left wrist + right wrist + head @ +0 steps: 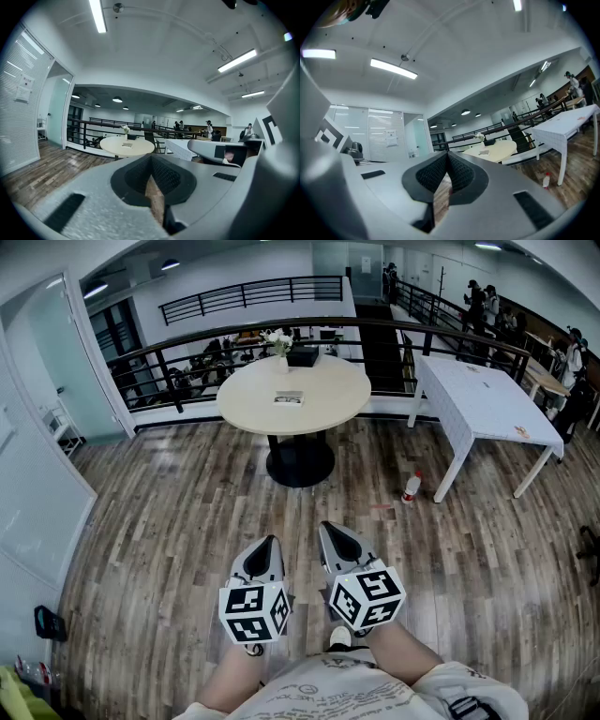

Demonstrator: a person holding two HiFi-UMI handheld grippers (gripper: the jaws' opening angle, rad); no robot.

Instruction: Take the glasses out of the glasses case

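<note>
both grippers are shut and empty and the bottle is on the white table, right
Not quite. The bottle is on the floor beside the white table's leg, not on the table; the head view shows it. Both the left gripper and the right gripper are shut and empty.

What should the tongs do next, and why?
Probably walk forward to the round beige table. Both the left tongs and right tongs are shut, empty, over the wooden plank floor, far from it. A small flat object lies there; too small to tell if it's the case.
</note>
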